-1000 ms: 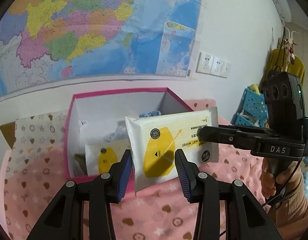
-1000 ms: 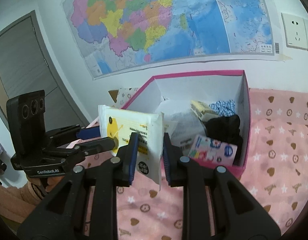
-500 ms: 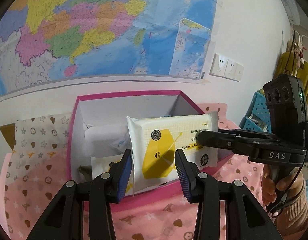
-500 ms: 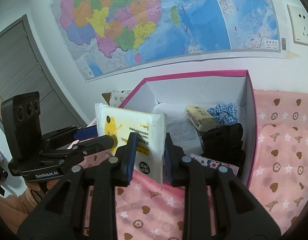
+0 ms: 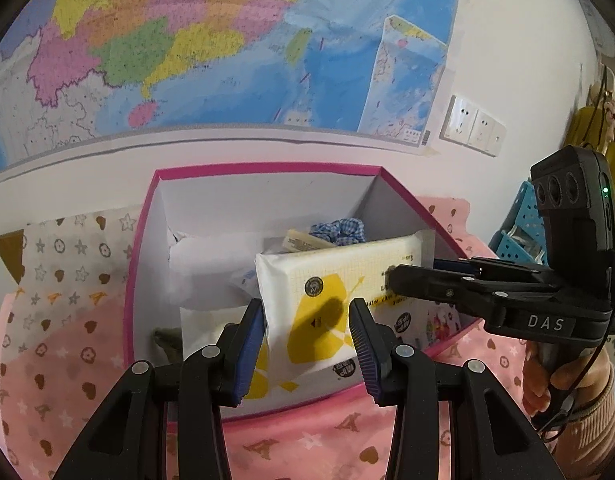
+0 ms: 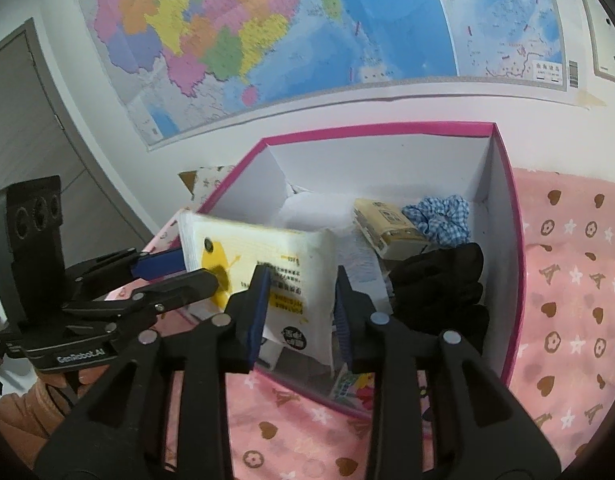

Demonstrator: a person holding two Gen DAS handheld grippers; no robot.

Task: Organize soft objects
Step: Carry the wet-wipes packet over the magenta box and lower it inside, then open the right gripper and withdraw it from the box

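A white and yellow wet wipes pack (image 5: 339, 300) hangs over the open pink-rimmed box (image 5: 251, 168). Both grippers hold it. My left gripper (image 5: 307, 336) is shut on its left end; in the right wrist view it (image 6: 203, 276) comes in from the left. My right gripper (image 6: 299, 312) is shut on the pack's other end (image 6: 295, 276); in the left wrist view it (image 5: 403, 276) comes in from the right. The box (image 6: 503, 216) holds a blue checked scrunchie (image 6: 439, 216), a yellow tissue pack (image 6: 387, 228), a black cloth (image 6: 447, 280) and a second wipes pack (image 5: 203, 328).
The box sits on a pink patterned cloth (image 6: 567, 288) against a white wall with a large map (image 5: 187, 40). Wall sockets (image 5: 471, 124) are at right. A blue perforated basket (image 5: 519, 220) stands behind my right gripper. A grey door (image 6: 27, 128) is at far left.
Both grippers have carried the wipes pack forward and over the box; the box's inside now shows more fully, and the pack has sunk toward its opening.
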